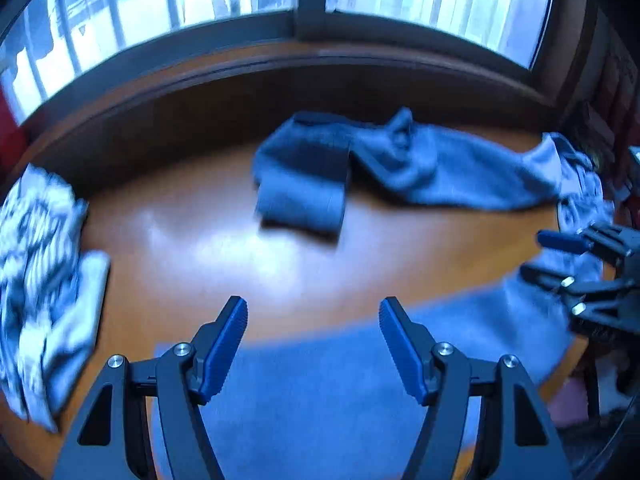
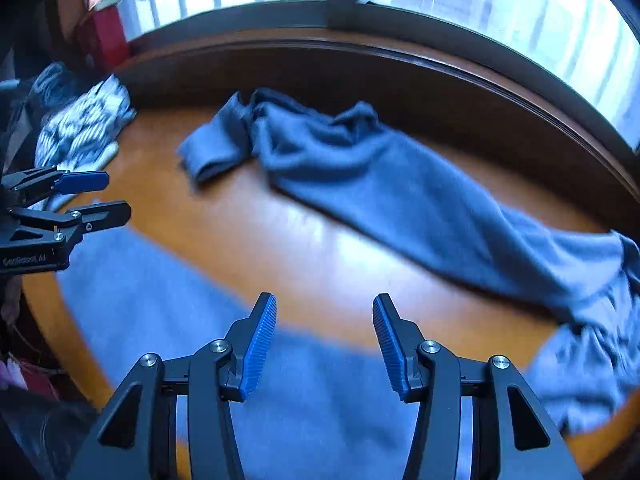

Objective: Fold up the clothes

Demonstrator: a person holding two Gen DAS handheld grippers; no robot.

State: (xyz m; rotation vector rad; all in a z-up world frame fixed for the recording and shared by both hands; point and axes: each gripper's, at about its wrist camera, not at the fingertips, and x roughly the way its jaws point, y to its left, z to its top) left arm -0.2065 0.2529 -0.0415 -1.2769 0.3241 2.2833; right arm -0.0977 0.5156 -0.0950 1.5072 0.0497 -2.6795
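Both hand-held grippers, left [image 1: 313,350] and right [image 2: 324,348], are hovering with jaws spread and gripping nothing, apparently readying to take hold. Beneath them, grey-blue trousers [image 2: 420,208] are sprawling unfolded across the wooden bench [image 2: 320,240], one leg lying under the fingers. A striped garment [image 1: 44,272] is waiting crumpled at the left.

Motion blur smears the grey-blue garment [image 2: 400,200] and the patterned white pile [image 1: 40,280]; the garment's near part runs off the bottom edge.
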